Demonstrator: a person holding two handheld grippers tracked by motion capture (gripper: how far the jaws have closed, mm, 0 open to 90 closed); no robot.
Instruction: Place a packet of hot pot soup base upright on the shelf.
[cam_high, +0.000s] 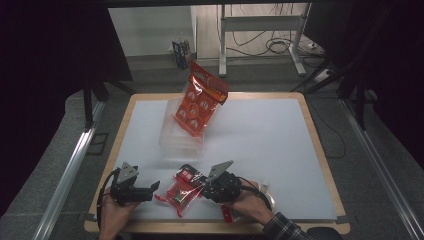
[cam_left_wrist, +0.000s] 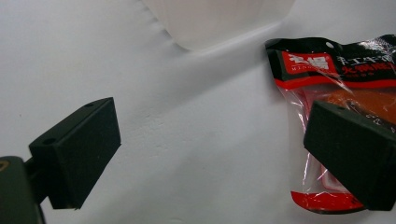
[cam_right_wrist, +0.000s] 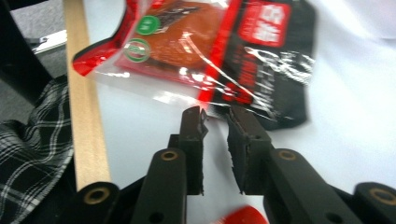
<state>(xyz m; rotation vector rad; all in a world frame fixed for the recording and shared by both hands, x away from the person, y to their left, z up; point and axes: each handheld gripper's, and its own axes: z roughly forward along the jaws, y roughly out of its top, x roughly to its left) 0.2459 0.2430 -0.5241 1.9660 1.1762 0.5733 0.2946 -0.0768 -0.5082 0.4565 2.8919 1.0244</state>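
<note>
Claw (cam_right_wrist: 215, 116) beside crinkly (glossy) packet (cam_right_wrist: 205, 51)

The snack packet (cam_high: 183, 186) at the six o'clock edge is glossy, crinkled plastic film, partly clear and partly printed red and black. The orange bag (cam_high: 200, 100) at twelve o'clock shines like the same slick film, and the tub (cam_high: 181, 142) under it is cloudy, translucent plastic. The table (cam_high: 270, 135) has a matt white, paper-smooth top with a bare pale-wood rim. The gripper pads (cam_left_wrist: 77, 151) are matt black, foam-like blocks. The sleeve (cam_right_wrist: 32, 140) is soft checked cloth.
</note>
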